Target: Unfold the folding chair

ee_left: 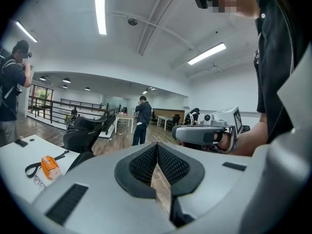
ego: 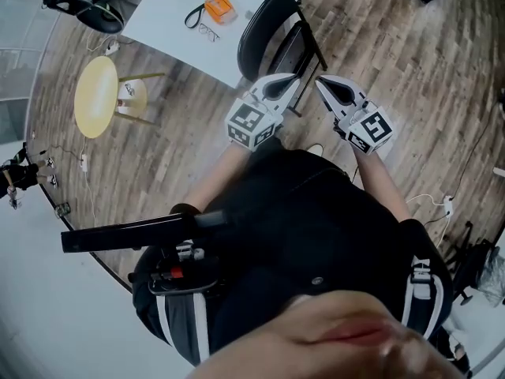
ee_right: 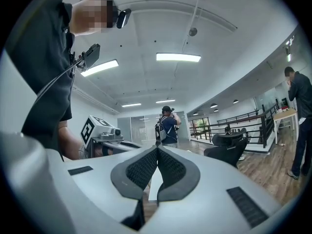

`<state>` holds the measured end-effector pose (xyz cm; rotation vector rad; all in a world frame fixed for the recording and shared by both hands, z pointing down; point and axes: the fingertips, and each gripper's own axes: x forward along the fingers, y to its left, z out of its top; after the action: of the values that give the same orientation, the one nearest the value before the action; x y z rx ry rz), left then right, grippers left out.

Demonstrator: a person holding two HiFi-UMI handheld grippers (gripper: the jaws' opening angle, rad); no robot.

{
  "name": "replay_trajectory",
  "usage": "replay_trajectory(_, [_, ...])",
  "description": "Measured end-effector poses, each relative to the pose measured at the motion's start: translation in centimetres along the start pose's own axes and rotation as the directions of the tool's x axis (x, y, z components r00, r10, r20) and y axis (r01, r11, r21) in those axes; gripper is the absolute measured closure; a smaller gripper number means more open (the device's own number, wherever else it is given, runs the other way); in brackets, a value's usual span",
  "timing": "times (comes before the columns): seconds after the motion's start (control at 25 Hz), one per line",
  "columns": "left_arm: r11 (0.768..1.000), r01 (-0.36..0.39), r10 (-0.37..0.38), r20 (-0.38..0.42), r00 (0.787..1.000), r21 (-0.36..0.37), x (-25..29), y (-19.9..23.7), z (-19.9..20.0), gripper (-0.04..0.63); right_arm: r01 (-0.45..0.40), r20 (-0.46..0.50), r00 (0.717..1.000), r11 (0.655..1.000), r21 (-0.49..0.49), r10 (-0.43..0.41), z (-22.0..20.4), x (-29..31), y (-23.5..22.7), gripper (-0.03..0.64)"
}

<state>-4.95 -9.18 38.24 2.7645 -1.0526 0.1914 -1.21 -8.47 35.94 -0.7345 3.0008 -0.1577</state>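
Note:
The black folding chair [ego: 268,30] stands on the wooden floor against the corner of the white table [ego: 173,30], its oval back towards me and its tubular frame [ego: 308,46] at its right side. It looks folded flat. Both grippers are held side by side just short of it. My left gripper [ego: 293,80] is shut and empty, its tips near the chair's lower frame. My right gripper [ego: 321,82] is shut and empty too, a little right of the frame. In the left gripper view the shut jaws [ee_left: 157,147] hold nothing; the right gripper view [ee_right: 157,151] shows the same.
An orange object [ego: 220,8], a strap and glasses lie on the table. A round yellow stool [ego: 95,95] stands to the left. Cables and a power strip [ego: 448,205] lie on the floor at right. People [ee_left: 142,118] stand farther off, and there is a black office chair [ee_right: 226,149].

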Motion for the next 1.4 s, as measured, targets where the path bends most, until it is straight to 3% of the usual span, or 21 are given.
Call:
replay_trajectory(0.48, [0.992,0.128,-0.128,-0.08,0.989,-0.005,1.4,12.2,-0.9,0.591,0.156,-0.069,0.985,0.988,-0.011,-0.156,-2.1,10.6,-4.9,0.609])
replay_trajectory(0.76, [0.995,0.092,-0.101,-0.209,0.973,-0.05,2.7,20.4,-3.9,0.59,0.234,-0.083,0.969,0.972,-0.007,-0.234,-3.1,16.3,-6.9,0.609])
replay_trajectory(1.0, [0.989,0.033,-0.081,-0.35,0.933,-0.141,4.1,26.9,-7.2,0.589,0.304,-0.117,0.946,0.953,0.011,-0.301,-4.7,19.3,-7.6,0.609])
replay_trajectory(1.12, [0.988,0.018,-0.079,-0.411,0.908,-0.151,4.9,28.9,-8.6,0.589,0.345,-0.126,0.932,0.939,0.015,-0.34,-5.2,19.8,-7.8,0.609])
replay_trajectory(1.2, [0.987,0.005,-0.079,-0.461,0.884,-0.159,5.7,30.2,-9.9,0.584,0.367,-0.131,0.924,0.93,0.029,-0.36,-5.6,19.8,-8.0,0.609])
replay_trajectory(1.4, [0.969,-0.009,-0.136,-0.571,0.81,-0.245,7.4,32.0,-13.1,0.465,0.397,-0.137,0.911,0.917,0.039,-0.389,-5.9,19.5,-8.3,0.609])
